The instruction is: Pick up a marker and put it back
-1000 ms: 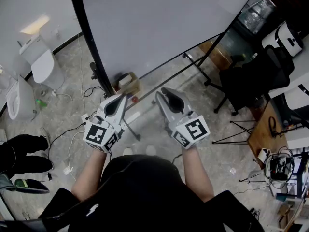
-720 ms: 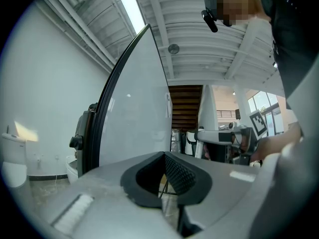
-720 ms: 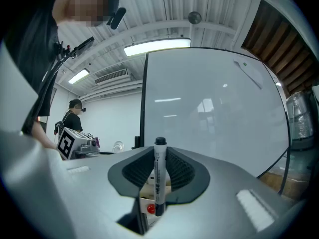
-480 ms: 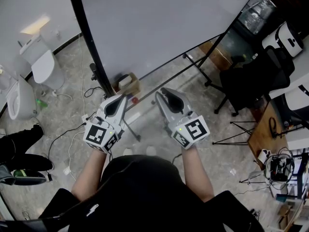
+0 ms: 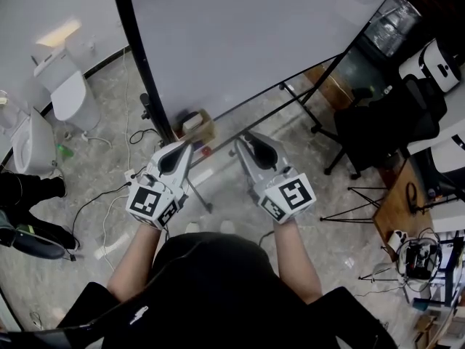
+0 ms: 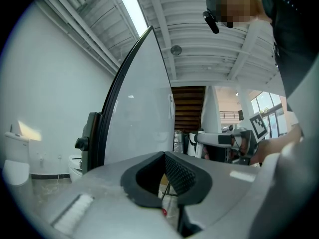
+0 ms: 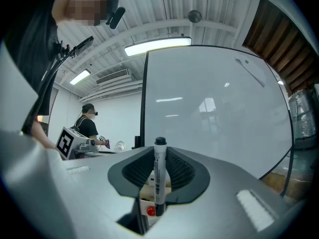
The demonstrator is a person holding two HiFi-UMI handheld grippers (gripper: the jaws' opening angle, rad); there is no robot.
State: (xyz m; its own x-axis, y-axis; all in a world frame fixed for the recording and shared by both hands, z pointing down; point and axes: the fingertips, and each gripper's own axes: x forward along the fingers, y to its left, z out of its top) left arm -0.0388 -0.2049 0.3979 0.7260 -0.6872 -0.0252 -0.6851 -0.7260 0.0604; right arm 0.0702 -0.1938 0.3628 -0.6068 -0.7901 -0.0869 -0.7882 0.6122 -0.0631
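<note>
Clamping marker (image 7: 159,176) upright in right jaws | left jaws together, empty | whiteboard (image 5: 240,42) edge near

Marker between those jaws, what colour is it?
The marker is white with black ends; clearest in the right gripper view.

Your marker (image 7: 159,173): smooth white plastic, black cap.
Your left gripper (image 5: 186,145), right gripper (image 5: 245,137): matt grey plastic shells.
Pads (image 7: 182,171): black, ribbed, rubbery.
Whiteboard (image 5: 240,35): glossy white.
Floor (image 5: 109,173): mottled stone, slight sheen.
</note>
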